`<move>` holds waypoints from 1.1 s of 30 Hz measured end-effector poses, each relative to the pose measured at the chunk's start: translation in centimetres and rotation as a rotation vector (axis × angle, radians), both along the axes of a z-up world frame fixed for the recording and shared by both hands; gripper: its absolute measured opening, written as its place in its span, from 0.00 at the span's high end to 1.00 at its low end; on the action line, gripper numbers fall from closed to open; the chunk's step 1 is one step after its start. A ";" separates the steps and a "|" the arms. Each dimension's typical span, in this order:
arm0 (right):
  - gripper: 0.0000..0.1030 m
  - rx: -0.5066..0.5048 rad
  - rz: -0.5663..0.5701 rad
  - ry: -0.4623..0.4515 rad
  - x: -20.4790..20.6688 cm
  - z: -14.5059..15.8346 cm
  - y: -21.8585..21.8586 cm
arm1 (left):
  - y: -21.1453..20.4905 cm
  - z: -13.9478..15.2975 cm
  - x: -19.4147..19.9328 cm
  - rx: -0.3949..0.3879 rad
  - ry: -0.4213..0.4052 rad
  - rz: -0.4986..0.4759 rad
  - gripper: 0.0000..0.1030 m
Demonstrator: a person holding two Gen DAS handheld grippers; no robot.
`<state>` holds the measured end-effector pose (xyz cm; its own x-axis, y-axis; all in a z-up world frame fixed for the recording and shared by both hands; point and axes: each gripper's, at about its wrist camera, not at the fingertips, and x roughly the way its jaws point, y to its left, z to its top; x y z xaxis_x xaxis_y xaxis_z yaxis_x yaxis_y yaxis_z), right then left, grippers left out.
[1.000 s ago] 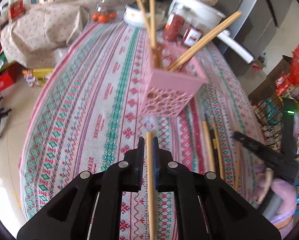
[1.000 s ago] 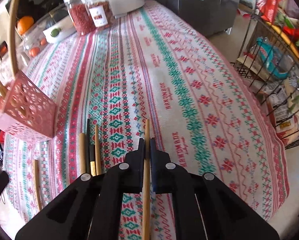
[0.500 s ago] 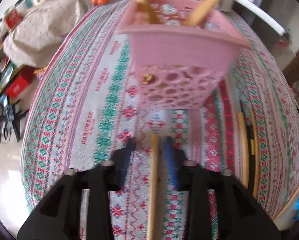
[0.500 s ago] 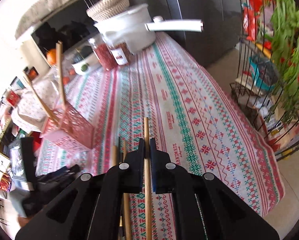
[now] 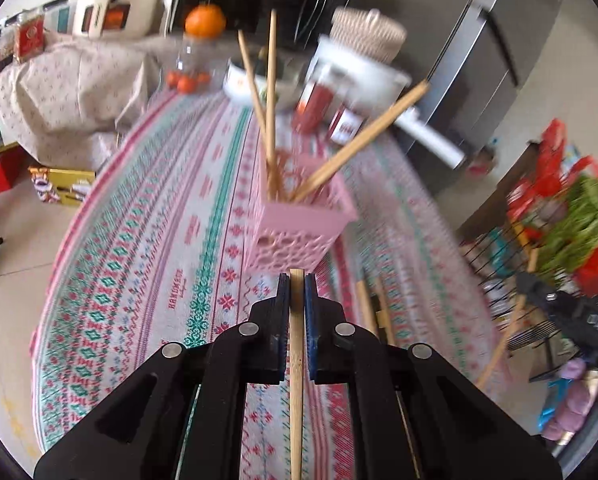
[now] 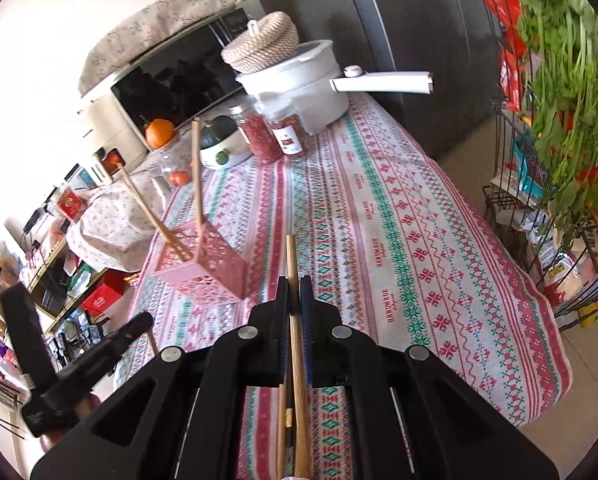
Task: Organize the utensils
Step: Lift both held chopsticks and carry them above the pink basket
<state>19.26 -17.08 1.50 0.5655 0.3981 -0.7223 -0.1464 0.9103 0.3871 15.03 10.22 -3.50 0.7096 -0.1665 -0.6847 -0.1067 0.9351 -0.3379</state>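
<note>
Both tools, left point(image 5: 297, 280) and right point(image 6: 294, 286), pinch a chopstick point(image 5: 296, 360) mid-shaft; light, stiff, slippery, so grip firmly

The left hand-held gripper point(image 5: 297, 280) has its jaws clamped on a pale wooden chopstick point(image 5: 296, 368), which runs back between the black fingers toward the camera, its blunt tip just past the blue pads. Just beyond the tip stands a pink perforated basket point(image 5: 299, 236) on the table point(image 5: 147, 280), which wears a striped, patterned cloth. Three chopsticks point(image 5: 270, 92) lean out of the basket, two up and left, one slanting right. More chopsticks point(image 5: 365, 304) lie on the cloth right of the gripper. Behind sit red-filled jars point(image 5: 319, 104) and a white pot point(image 5: 363, 72). The far scene is blurred.
</note>
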 end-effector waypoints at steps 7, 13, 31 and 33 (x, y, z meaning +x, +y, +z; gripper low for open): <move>0.92 0.028 0.019 -0.047 -1.4 3.0 0.0 | -0.9 3.9 -3.2 0.037 -0.112 0.014 0.94; 0.93 0.053 0.034 -0.099 -2.2 6.0 0.3 | -0.7 8.2 -6.3 0.041 -0.219 0.022 0.94; 0.29 -0.166 -0.017 0.100 6.8 1.0 3.5 | 0.7 17.1 -5.4 0.001 -0.424 0.052 0.94; 0.32 -0.192 -0.042 0.224 9.5 -4.0 4.1 | 0.8 16.3 -5.0 -0.006 -0.408 0.045 0.94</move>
<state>28.73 -13.02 -2.48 0.3969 0.2219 -0.8907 -0.0370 0.9734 0.2260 10.07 11.01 12.76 0.9293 -0.1322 -0.3449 -0.0035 0.9305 -0.3662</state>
